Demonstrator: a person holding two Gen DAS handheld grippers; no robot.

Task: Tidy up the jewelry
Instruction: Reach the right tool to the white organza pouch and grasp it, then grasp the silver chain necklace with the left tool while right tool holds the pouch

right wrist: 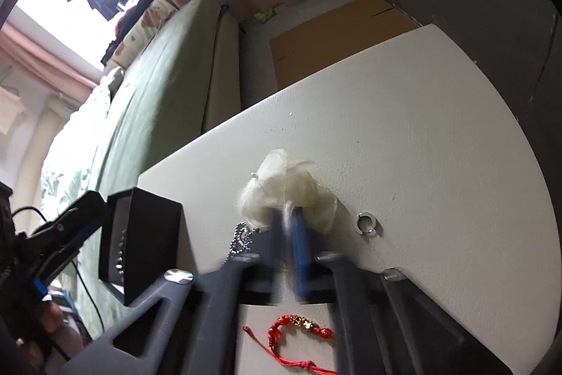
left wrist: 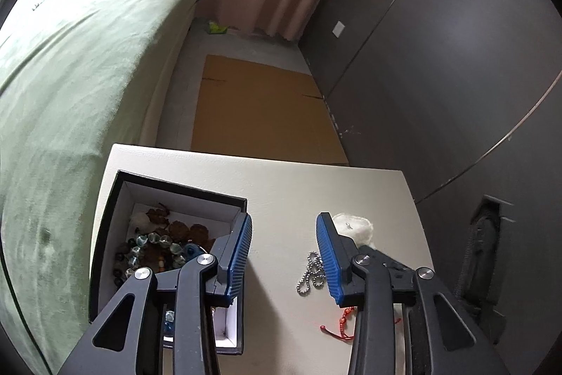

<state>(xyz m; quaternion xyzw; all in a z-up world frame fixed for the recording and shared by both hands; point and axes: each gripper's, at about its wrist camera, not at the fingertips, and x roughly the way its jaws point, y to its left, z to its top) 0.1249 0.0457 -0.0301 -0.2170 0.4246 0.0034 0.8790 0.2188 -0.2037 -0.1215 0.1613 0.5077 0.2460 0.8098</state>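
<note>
Item: white worktop [right wrist: 421, 136] beside a bed with a green cover [left wrist: 70, 76], brown cardboard [left wrist: 260, 108] flat on the floor beyond it. On the worktop's left part stands a black jewelry box [left wrist: 109, 227] with a white lining, open at the top and holding beaded bracelets [left wrist: 154, 248] in brown, clear and dark tones. Left tongs [left wrist: 284, 252]: blue-padded jaws parted, nothing between them, hovering above bare worktop between the box and the loose pieces; one jaw overlaps the box's near corner in the left wrist view. Loose pieces on the worktop: a silver ball chain [left wrist: 311, 273], a red cord bracelet with a gold bead [right wrist: 298, 331], a silver open ring [right wrist: 367, 224], a white gauzy scrunchie [right wrist: 291, 192]. Right tongs [right wrist: 286, 217]: jaws drawn together, blurred, their tips at the scrunchie's near edge; whether fabric is pinched between them cannot be told. The ball chain lies just left of these tongs, the ring just right.
</note>
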